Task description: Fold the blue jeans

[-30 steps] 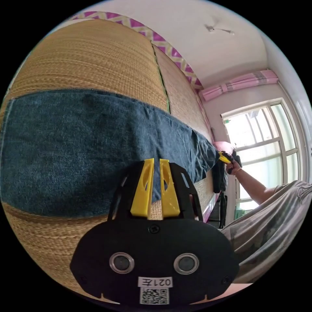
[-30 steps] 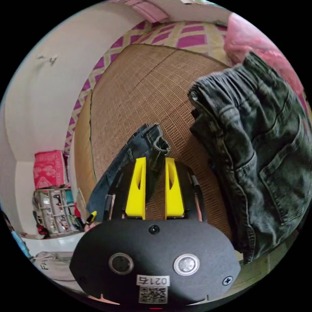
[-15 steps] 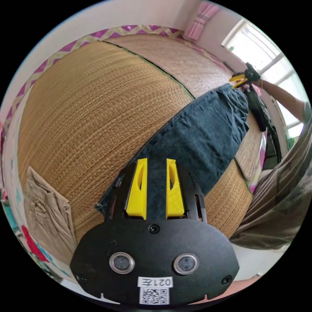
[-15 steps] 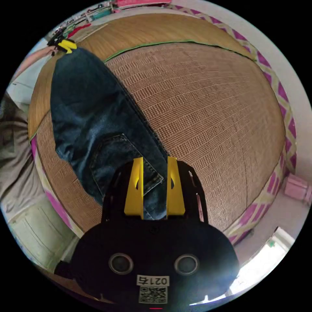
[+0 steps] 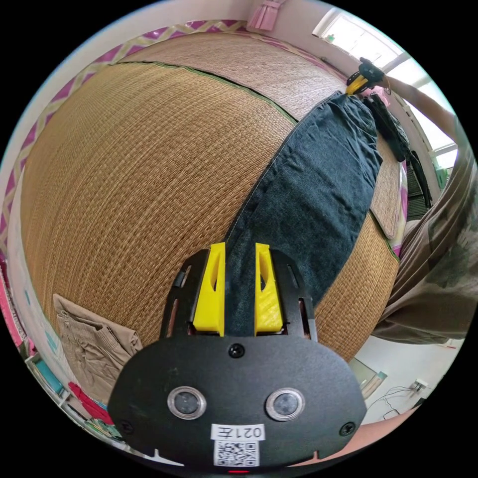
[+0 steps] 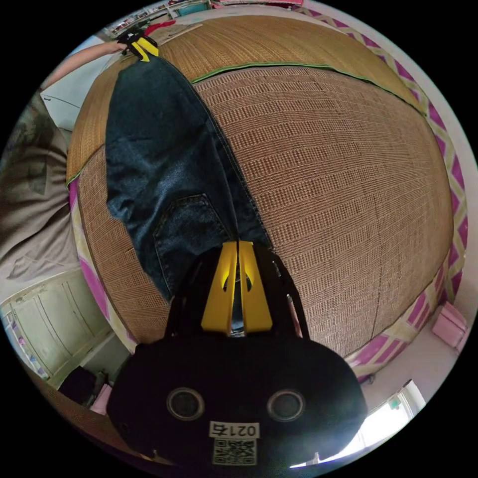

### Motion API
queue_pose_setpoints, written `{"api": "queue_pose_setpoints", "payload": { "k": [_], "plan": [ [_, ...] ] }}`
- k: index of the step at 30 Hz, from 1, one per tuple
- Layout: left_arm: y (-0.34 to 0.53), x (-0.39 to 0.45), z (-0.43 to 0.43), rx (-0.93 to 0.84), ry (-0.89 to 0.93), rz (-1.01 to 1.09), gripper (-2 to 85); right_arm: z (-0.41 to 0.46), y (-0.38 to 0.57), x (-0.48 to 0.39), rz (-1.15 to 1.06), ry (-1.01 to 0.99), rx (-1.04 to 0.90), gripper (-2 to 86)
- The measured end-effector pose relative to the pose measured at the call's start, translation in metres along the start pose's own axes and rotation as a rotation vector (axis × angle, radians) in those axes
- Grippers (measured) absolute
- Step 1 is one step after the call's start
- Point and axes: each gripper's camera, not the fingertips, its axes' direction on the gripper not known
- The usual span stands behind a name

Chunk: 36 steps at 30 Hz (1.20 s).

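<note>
Left gripper view: the left gripper (image 5: pixel 238 249) has its two yellow jaws parted, with the hem end of the blue jeans (image 5: pixel 318 189) lying between them; whether the jaws press on the denim cannot be told. The jeans stretch flat across a woven straw mat (image 5: pixel 139 189), running away toward the right gripper (image 5: pixel 359 82), which sits at their far end near a bright window (image 5: pixel 363 40). A dark garment (image 5: pixel 393 132) lies just beyond that end. Folded khaki trousers (image 5: pixel 94 343) rest on the mat near its edge. The person's grey clothing (image 5: pixel 438 269) shows at the side.

Right gripper view: the right gripper (image 6: pixel 237 244) is clenched, jaws nearly together on the waistband edge of the jeans (image 6: pixel 164 164), beside a back pocket (image 6: pixel 191 224). The jeans lie on the mat (image 6: pixel 338 189), reaching to the left gripper (image 6: pixel 142 50) at the far end.
</note>
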Motion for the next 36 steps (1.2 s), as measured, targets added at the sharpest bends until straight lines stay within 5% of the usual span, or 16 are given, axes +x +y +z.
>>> {"api": "queue_pose_setpoints", "payload": {
  "k": [11,27,36],
  "plan": [
    [-0.045,0.004,-0.008,-0.078,0.0,0.091,5.5,-0.102,0.066,-0.011,0.013,0.052,0.074,-1.0],
    [-0.019,0.001,-0.011,-0.094,0.017,0.104,2.7,-0.131,0.14,-0.02,0.035,0.054,0.043,-1.0],
    [0.076,0.027,-0.098,0.132,0.073,0.114,-0.9,-0.134,0.213,-0.052,0.093,0.038,0.083,-1.0]
  ]
}}
